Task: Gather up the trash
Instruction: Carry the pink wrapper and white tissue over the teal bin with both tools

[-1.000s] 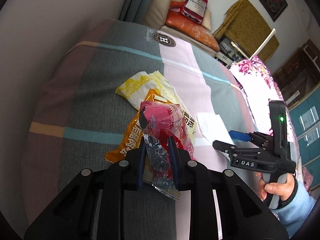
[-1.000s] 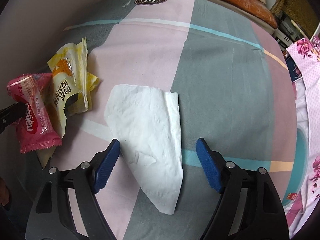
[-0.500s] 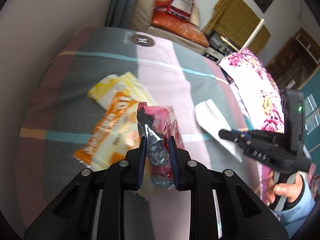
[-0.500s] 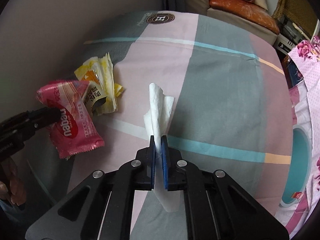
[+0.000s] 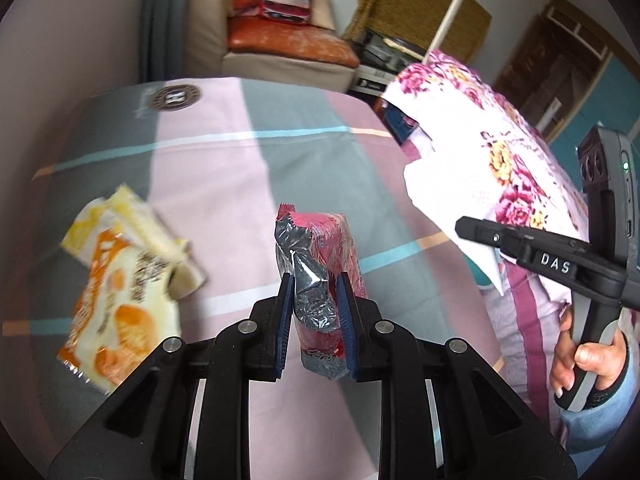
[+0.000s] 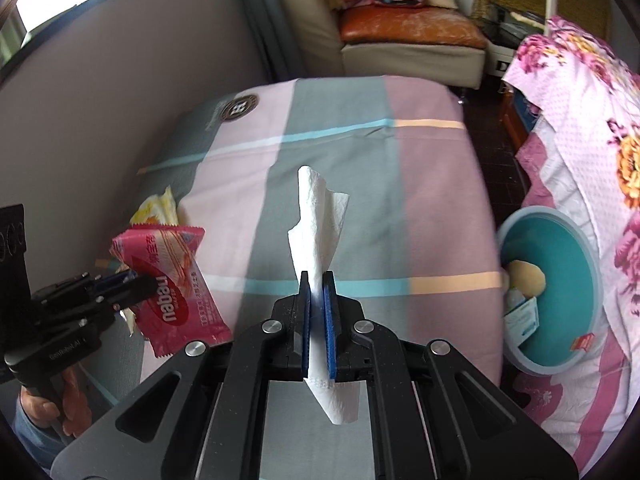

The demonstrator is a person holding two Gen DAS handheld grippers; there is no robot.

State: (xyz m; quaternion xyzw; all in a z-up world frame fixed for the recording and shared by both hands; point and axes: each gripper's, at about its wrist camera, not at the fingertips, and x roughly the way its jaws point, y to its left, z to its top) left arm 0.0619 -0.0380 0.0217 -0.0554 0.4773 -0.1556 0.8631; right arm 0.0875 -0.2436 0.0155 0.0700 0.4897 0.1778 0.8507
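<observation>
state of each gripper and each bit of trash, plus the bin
left gripper: shut on pink wafer wrapper, lifted
right gripper: shut on white tissue, lifted
orange wrapper: lying on bed
yellow wrapper: lying on bed
teal bin: open, some trash inside

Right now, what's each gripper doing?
Left gripper: closed on the pink wafer wrapper.
Right gripper: closed on the white tissue.

The left tongs (image 5: 314, 308) are clamped tight, angled downward, with a hand (image 6: 48, 404) gripping their handle from below. The right tongs (image 6: 318, 304) are pressed nearly together, also tilted downward, held by fingers (image 5: 588, 360) wrapped round the grip.
</observation>
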